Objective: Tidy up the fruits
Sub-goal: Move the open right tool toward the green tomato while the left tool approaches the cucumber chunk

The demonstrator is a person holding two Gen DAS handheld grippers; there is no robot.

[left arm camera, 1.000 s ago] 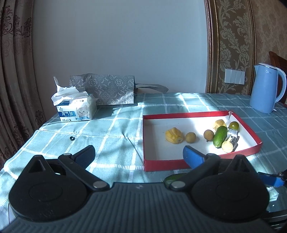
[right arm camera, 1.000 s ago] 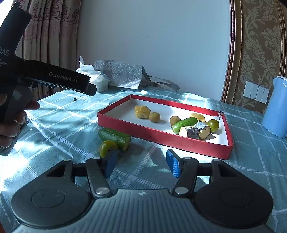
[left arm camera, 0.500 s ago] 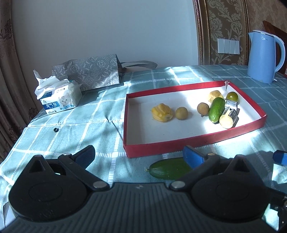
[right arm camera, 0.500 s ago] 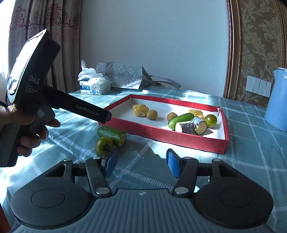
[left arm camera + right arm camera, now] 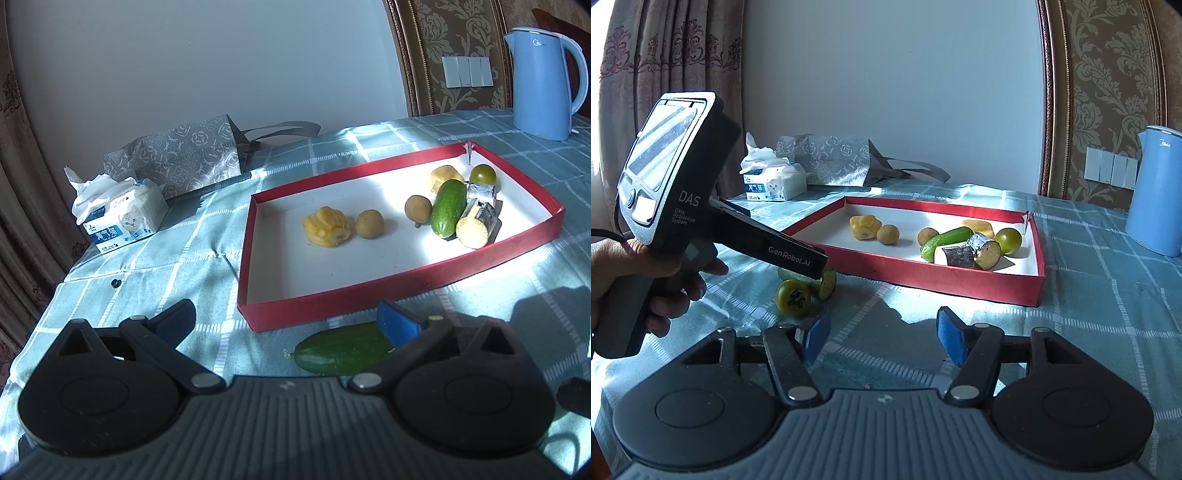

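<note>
2 open grippers, left [image 5: 286, 321] and right [image 5: 882, 338], near loose cucumber [image 5: 343, 350].

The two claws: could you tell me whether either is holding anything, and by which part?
Nothing is held: the left claw and right claw are both open, with the cucumber lying on the tablecloth.

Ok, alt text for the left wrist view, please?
Open left gripper hovers by a cucumber lying on the checked tablecloth, outside a red tray holding seven fruit pieces. Behind: tissue box, blue kettle.
</note>
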